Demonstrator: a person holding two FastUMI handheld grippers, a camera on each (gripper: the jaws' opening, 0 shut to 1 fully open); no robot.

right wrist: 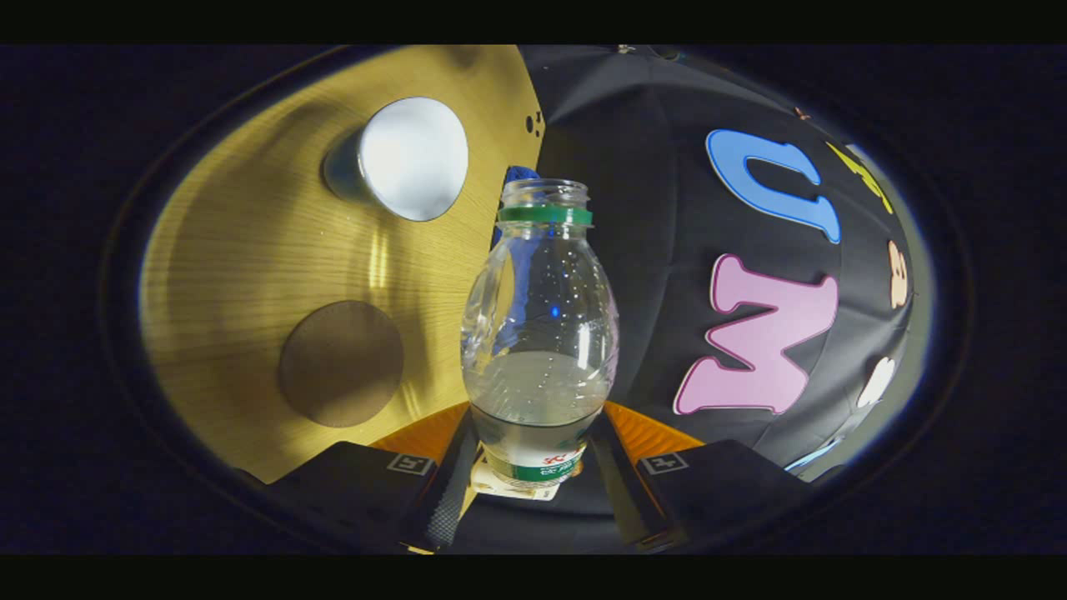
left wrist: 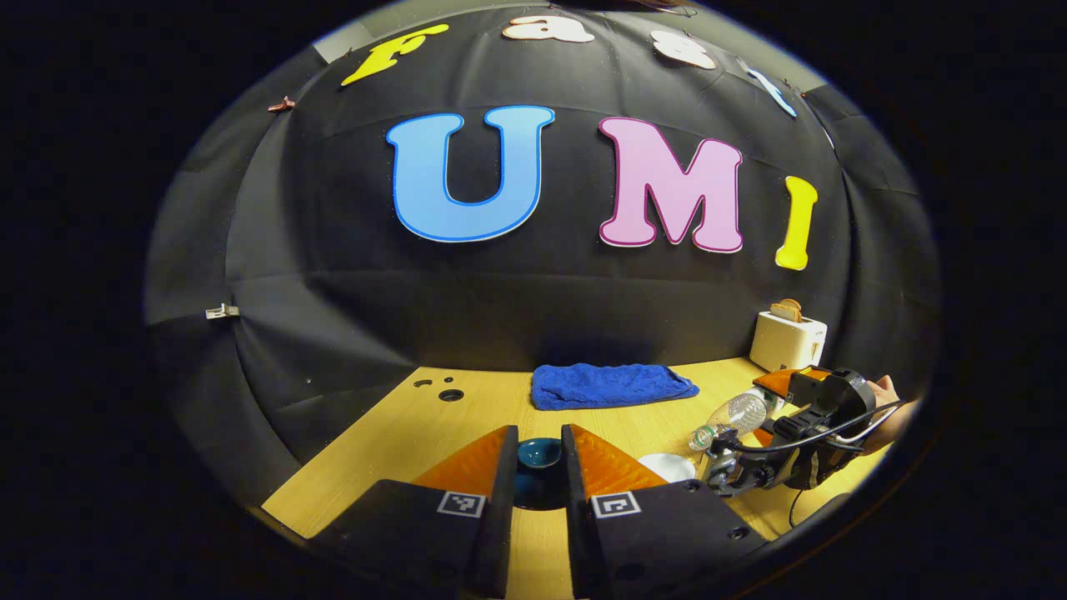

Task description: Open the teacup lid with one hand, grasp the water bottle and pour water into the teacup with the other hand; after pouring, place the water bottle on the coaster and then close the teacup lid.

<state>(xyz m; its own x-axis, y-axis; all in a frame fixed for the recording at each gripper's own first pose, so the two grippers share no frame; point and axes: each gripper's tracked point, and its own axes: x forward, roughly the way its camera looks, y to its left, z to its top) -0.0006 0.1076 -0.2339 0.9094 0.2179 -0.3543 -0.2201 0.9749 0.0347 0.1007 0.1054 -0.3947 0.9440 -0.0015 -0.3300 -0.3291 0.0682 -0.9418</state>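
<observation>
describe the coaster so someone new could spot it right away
Start at the light wooden table in the right gripper view. Near the white-mouthed teacup lies the flat round brown coaster, beside the clear plastic water bottle held in the right gripper. It alone is dark, flat and bare.
</observation>
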